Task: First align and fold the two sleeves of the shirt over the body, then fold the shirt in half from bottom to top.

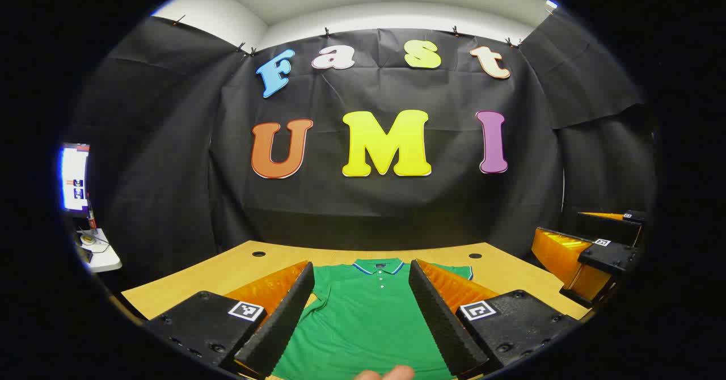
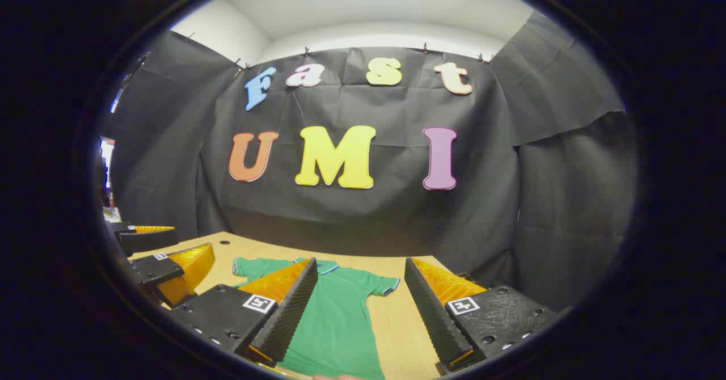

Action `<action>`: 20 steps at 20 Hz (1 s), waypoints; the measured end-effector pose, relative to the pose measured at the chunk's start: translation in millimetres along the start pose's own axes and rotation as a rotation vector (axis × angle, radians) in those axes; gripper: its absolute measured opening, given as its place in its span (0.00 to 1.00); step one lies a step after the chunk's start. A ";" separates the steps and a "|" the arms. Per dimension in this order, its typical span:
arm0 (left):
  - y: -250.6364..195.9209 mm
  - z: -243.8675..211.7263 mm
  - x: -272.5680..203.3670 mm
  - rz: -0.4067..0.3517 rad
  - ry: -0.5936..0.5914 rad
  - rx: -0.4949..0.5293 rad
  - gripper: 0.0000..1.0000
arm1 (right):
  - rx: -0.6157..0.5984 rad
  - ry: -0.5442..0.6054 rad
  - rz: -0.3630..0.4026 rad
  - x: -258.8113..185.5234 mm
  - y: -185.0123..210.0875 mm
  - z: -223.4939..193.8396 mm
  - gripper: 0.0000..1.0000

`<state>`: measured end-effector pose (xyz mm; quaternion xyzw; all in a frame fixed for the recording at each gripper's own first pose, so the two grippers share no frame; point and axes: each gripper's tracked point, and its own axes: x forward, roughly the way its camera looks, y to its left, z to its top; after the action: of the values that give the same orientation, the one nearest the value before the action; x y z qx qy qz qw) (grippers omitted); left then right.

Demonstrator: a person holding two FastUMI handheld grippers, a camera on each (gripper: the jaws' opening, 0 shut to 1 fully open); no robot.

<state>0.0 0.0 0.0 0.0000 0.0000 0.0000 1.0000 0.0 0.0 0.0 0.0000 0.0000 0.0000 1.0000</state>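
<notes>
Your left gripper (image 1: 363, 317) hangs over the shirt's body, jaws spread wide with nothing between them, ribbed inner faces visible. A bit of your hand (image 1: 385, 374) shows at the bottom edge of the left gripper view. The green polo shirt (image 1: 363, 317) lies flat, face up on the wooden counter (image 1: 227, 272). Its long axis runs away from you, collar (image 1: 378, 266) at the far end with a striped trim and small buttons below it.

In the left gripper view your right gripper (image 1: 590, 255) sits off to the right, above the counter edge; I can't tell its jaw spacing from there. The right gripper view settles it: your right gripper (image 2: 357, 317) has its jaws spread and empty, over the shirt's right side and bare wood. That view also gives you the right sleeve (image 2: 380, 282) spread outward, unfolded, with a trimmed cuff, and the other sleeve (image 2: 249, 267) spread too. Your left gripper (image 2: 170, 266) shows at the left there.

Far side: two round holes in the counter (image 1: 258, 253), then the black creased cloth wall (image 1: 397, 198), and a lit screen (image 1: 75, 177) at far left.
</notes>
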 end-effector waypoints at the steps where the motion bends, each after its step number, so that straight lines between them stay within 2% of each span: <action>1: 0.3 -1.6 1.2 0.000 0.005 0.003 1.00 | -0.010 0.006 -0.001 1.1 -0.6 -2.5 0.94; 4: 2.2 -6.7 6.5 0.005 0.022 0.003 1.00 | 0.001 0.037 0.009 6.3 2.5 -12.3 0.97; 5: 4.4 -7.8 7.1 0.008 0.027 0.002 1.00 | 0.013 0.049 0.014 7.7 3.9 -14.4 0.94; 6: 6.7 -8.9 8.0 0.011 0.030 -0.001 1.00 | 0.019 0.059 0.016 9.4 4.2 -17.4 0.97; 7: 8.1 -8.2 8.9 0.013 0.029 -0.003 1.00 | 0.019 0.066 0.013 10.8 3.6 -18.6 0.94; 10: 9.4 -10.4 10.7 0.013 0.034 -0.010 1.00 | 0.016 0.067 0.004 11.0 1.8 -19.9 0.94; 11: 9.0 -12.8 11.2 0.012 0.041 -0.011 1.00 | 0.017 0.066 0.004 10.6 1.7 -19.8 0.92; 12: 9.2 -13.8 12.1 0.013 0.046 -0.013 1.00 | 0.015 0.069 0.003 9.9 1.4 -22.3 0.94; 13: 8.9 -13.5 11.8 0.011 0.046 -0.015 1.00 | 0.015 0.071 0.002 10.1 0.9 -22.9 0.92; 16: 10.4 -15.4 13.2 0.013 0.045 -0.009 1.00 | 0.010 0.068 -0.005 11.4 -2.9 -23.5 0.96; 17: 10.0 -16.4 14.3 0.013 0.050 -0.010 1.00 | 0.010 0.066 -0.010 11.4 -5.0 -23.7 0.94; 20: 11.0 -23.7 18.3 0.018 0.071 -0.011 1.00 | 0.015 0.067 -0.026 14.9 -13.1 -26.8 0.96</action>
<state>18.3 11.0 -23.7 -0.0053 0.0356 0.0088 0.9993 14.9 -13.1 -26.8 0.0076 0.0334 -0.0131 0.9993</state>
